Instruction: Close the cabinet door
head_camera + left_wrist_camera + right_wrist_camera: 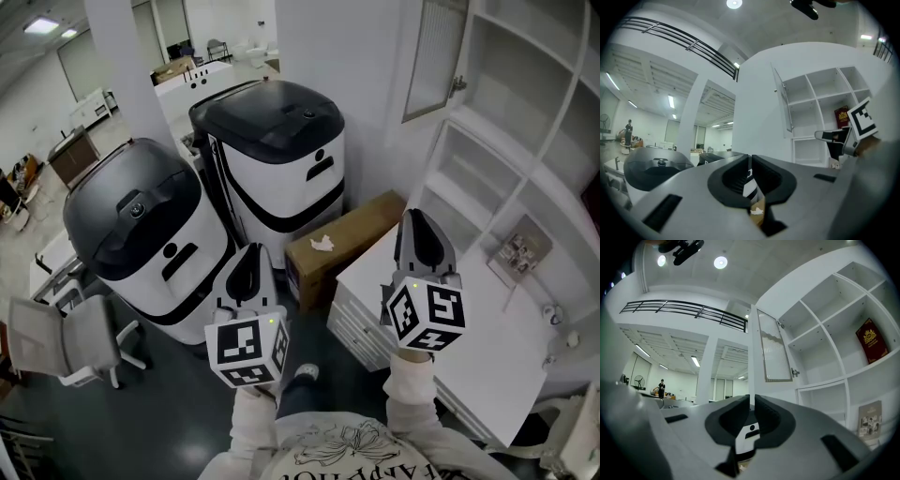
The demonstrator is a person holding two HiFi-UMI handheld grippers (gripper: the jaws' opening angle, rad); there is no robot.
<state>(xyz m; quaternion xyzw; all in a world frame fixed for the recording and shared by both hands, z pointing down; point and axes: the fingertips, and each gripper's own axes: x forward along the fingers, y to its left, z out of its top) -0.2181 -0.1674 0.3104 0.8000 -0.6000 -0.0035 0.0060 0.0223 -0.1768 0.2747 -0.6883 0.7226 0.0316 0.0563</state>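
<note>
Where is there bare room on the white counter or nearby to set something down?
Most of the counter is bare in front of the leaning booklet; small items crowd its right edge. The cardboard box top is free beside the crumpled paper.

Cardboard box (342,246) beside a black-topped white machine (281,155); grey chair (80,342) well apart.

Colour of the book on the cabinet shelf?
Dark red book with gold emblem; clearest in right gripper view.
</note>
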